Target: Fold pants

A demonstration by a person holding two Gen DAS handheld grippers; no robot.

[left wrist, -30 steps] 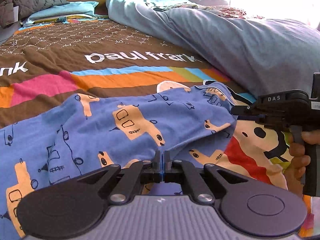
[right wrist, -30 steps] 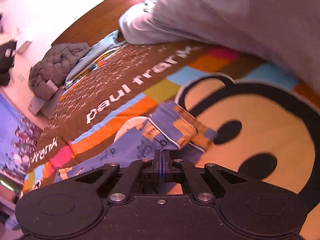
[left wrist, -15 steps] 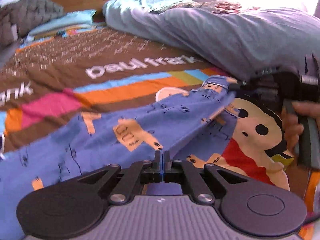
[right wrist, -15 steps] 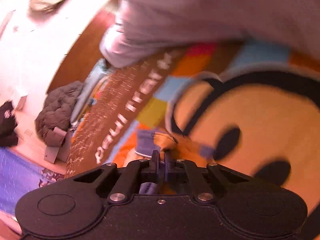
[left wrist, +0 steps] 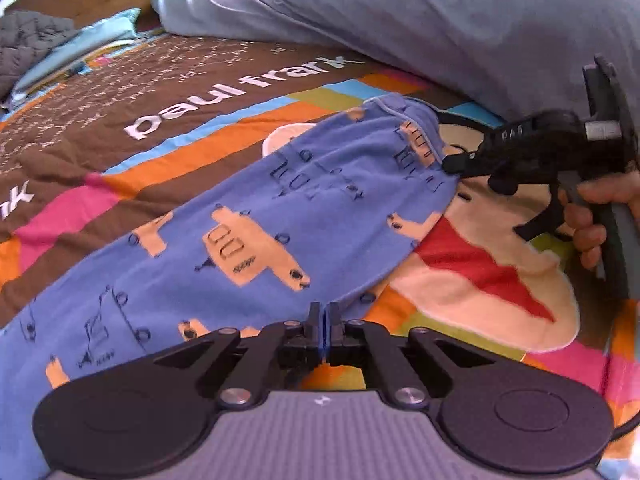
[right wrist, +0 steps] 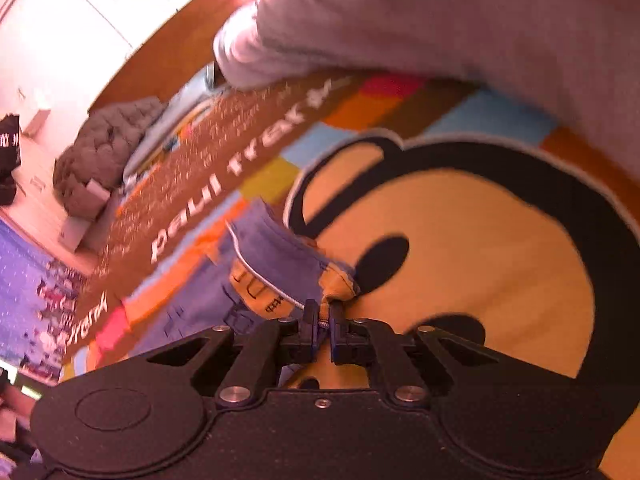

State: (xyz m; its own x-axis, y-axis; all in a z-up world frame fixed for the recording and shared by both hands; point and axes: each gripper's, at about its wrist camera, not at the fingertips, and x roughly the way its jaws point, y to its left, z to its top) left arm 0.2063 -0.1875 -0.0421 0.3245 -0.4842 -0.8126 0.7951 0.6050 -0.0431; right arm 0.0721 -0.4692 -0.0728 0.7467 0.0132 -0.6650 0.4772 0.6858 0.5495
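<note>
Stretched flatter now, pants [left wrist: 248, 240] sit pinched between both grippers' fingers [right wrist: 310, 314].

The pants [left wrist: 256, 232] were periwinkle blue, printed with tan-orange vehicles and dark line-drawn ones, with a pale piped seam near the hem. Under them the bedspread [left wrist: 192, 80] was brown with white lettering and small white script, crossed by pink, orange, light-blue and yellow-green blocks, and bore a big cartoon face in tan, black-outlined, with a red mouth. The duvet [left wrist: 460, 20] was plain grey-lavender, the quilted jacket [right wrist: 104, 148] grey, and both grippers black.
</note>
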